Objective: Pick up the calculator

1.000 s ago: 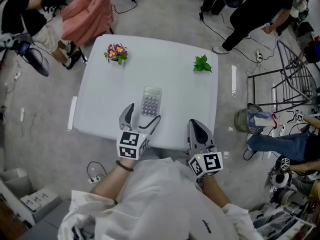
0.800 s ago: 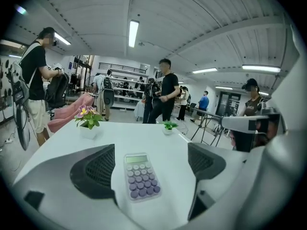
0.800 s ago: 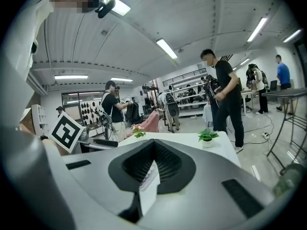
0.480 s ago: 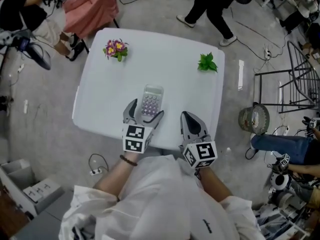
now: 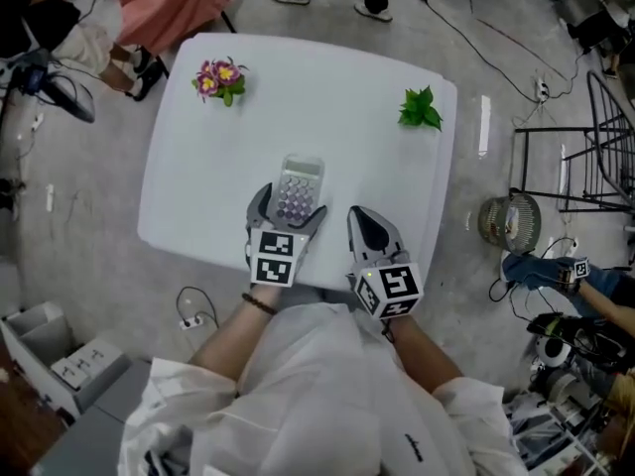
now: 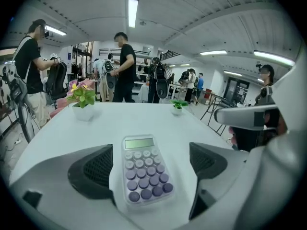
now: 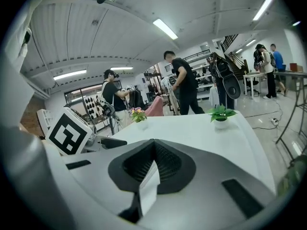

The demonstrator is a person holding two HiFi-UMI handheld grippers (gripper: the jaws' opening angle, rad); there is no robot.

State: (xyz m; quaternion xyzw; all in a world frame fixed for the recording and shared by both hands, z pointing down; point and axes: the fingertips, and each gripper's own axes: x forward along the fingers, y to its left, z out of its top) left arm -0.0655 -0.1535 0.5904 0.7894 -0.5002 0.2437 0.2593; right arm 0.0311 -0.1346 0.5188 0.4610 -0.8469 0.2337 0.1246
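Forward over the counter (image 5: 327, 107) the left gripper (image 5: 288, 209) has been carried since a second ago, so that the calculator (image 6: 144, 169) is now flanked by its jaws, which are held wide apart, with a gap seen at each side. The calculator is laid flat, keys up, close to the counter's near edge. The right gripper (image 5: 359, 216) is kept closed on nothing, just beside it. At the far corners, pink flowers (image 5: 220, 75) are held in a white pot (image 6: 84, 113) and a green plant (image 5: 421, 109) in a small pot (image 6: 177, 112)
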